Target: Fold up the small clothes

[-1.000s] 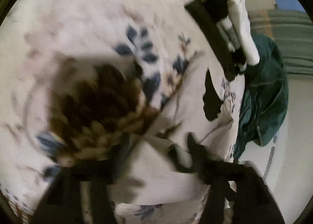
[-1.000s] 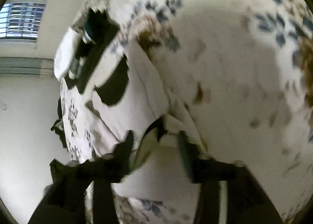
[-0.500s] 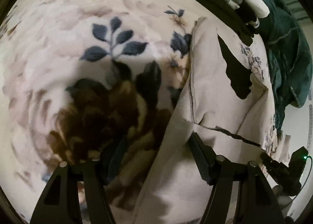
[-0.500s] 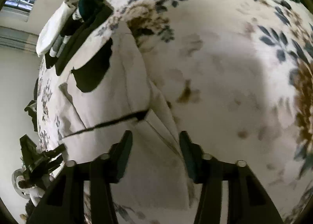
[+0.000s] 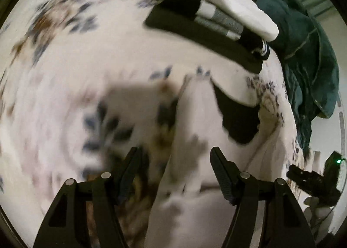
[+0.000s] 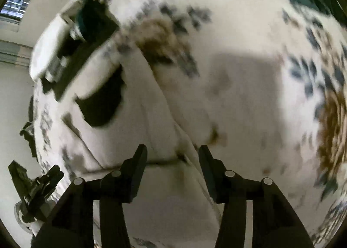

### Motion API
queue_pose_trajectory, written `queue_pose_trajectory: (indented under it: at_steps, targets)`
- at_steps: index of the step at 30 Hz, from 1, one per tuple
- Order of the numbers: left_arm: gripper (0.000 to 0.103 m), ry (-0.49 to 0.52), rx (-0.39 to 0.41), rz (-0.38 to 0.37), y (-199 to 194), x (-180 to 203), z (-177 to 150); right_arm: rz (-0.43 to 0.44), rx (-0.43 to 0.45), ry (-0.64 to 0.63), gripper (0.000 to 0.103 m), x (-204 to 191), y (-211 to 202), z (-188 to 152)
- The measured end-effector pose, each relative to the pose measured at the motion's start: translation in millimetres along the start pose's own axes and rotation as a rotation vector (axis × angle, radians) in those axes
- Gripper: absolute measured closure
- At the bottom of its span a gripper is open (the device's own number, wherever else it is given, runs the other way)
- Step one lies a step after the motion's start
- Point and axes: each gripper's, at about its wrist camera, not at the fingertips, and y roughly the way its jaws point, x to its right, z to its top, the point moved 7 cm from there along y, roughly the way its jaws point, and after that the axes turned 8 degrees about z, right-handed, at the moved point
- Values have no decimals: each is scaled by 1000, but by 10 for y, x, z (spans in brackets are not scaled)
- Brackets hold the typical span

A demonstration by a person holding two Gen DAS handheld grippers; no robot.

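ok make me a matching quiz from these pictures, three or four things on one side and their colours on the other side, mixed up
Things:
1. jacket
2. garment between the left gripper fingers
3. folded pile's bottom piece
4. bedspread

Colours:
A. black
B. pale with blue and brown flowers
C. dark green
D. cream with a black patch

Pairs: 1-C, 2-D, 3-A, 4-B

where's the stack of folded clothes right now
In the left wrist view the stack of folded clothes lies upper right on the floral bedspread, beyond the cream garment, beside the dark green jacket.
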Motion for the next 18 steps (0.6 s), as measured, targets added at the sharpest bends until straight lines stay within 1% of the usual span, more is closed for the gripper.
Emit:
queue_pose_trajectory:
  at_steps: [2, 3, 4, 6, 7, 9, 11, 12, 13, 14, 15, 16, 17, 18]
  targets:
    - [34, 51, -5, 26, 175, 145, 244, -13, 5, -24, 51, -138, 45, 198]
    - [34, 79, -14, 42, 274, 207, 330, -29, 16, -45, 50, -225, 108, 364]
    - [34, 115, -29, 60, 405, 298, 453, -44, 19, -65, 45, -281, 174, 472]
    - [34, 163, -61, 84, 592, 395, 595, -78, 20, -125, 42, -399, 379, 735]
    - [34, 183, -84, 97, 695, 440, 657, -89, 10, -146, 42, -430, 480, 826]
    - [34, 211, -116, 100, 862, 525, 766, -119, -25, -165, 42, -455, 705, 994]
    - [35, 256, -122, 123, 966, 597, 833, -113, -58, -164, 42, -497, 911, 1117]
    - [47, 283, -111, 123, 988, 635, 845, -110, -76, -167, 42, -515, 990, 1151]
    - [65, 320, -99, 120, 997, 680, 840, -119, -91, -176, 47, -547, 1079, 1193]
    - [101, 350, -101, 140, 1012, 695, 827, -136, -100, -198, 54, -581, 1141, 1216]
    - [100, 374, -108, 142, 1015, 720, 796, -151, -101, -220, 81, -612, 1171, 1231]
    - [100, 390, -96, 120, 981, 758, 768, -171, -101, -244, 94, -650, 1196, 1245]
    - [100, 405, -78, 115, 943, 785, 751, -173, -97, -264, 94, -696, 1204, 1251]
    - [100, 414, -66, 120, 907, 791, 731, -166, -86, -276, 96, -738, 1195, 1254]
